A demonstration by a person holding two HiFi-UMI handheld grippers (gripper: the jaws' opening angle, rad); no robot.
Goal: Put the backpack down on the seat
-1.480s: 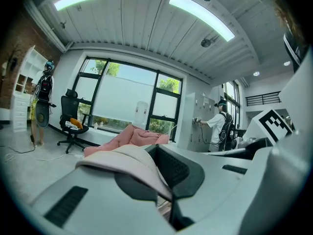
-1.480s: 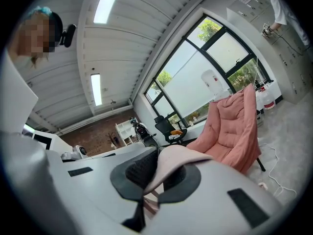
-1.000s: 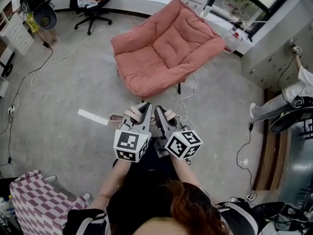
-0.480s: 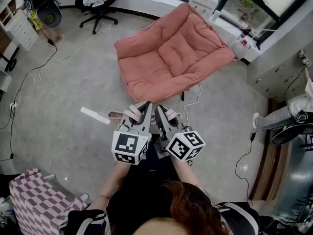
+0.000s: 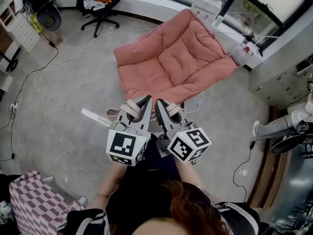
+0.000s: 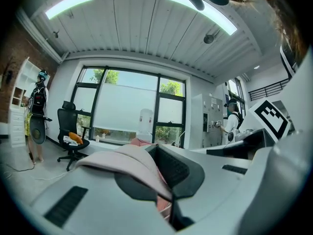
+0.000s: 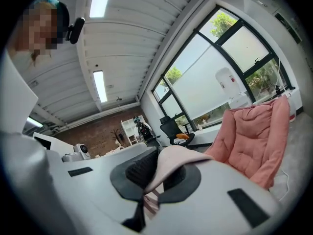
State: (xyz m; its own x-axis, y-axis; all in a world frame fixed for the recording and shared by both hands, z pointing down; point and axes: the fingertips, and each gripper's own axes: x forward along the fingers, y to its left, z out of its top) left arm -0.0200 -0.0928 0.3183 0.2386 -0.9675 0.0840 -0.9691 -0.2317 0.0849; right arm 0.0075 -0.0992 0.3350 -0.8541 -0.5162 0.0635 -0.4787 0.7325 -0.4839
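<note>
Between the closed jaws of left tool [image 5: 143, 104] and right tool [image 5: 163, 106], backpack straps [image 5: 128, 109]

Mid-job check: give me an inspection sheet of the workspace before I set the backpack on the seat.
Surface: pink seat, nothing seen on it, ahead of the grippers.
Job's things: pink straps held up; backpack body hidden below the grippers.
Clutter: white strip and checkered cloth on the floor.
Grippers: left gripper and right gripper each shut on a strap.
Cables: white cable across the floor; black cable at right.
Surroundings: office chair, person at right.
</note>
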